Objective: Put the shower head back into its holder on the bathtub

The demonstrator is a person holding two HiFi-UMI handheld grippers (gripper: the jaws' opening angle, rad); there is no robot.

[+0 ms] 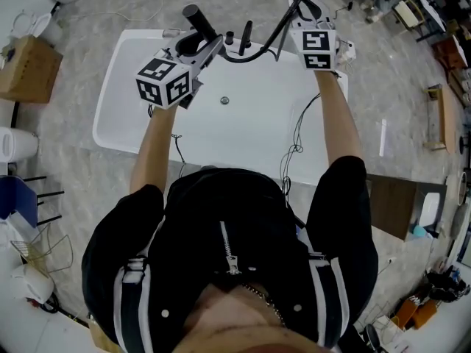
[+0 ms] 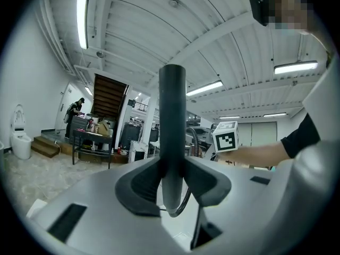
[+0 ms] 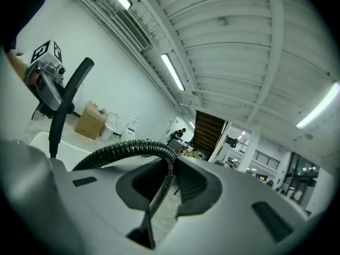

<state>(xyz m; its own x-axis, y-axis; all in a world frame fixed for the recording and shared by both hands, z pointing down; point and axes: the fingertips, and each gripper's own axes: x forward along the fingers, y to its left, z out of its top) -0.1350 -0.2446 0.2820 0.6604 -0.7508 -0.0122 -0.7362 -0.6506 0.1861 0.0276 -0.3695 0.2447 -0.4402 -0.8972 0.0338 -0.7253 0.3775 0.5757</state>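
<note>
Shower head (image 2: 172,116) upright, clamped between left gripper (image 2: 172,187) fingers, above bathtub (image 1: 118,116) far rim. Right gripper (image 3: 166,182) fingers pinched on hose (image 3: 127,146), which loops left of them. Judgement: keep hose slack, lower handle straight toward black fittings (image 1: 245,35); holder itself unclear.

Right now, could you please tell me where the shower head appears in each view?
Head view: shower head top centre, in the left tongs.
Left gripper view: shower head dead centre, upright between the tongs.
Right gripper view: shower head far left.
Shared landmark: the hose, held in the right tongs.
</note>
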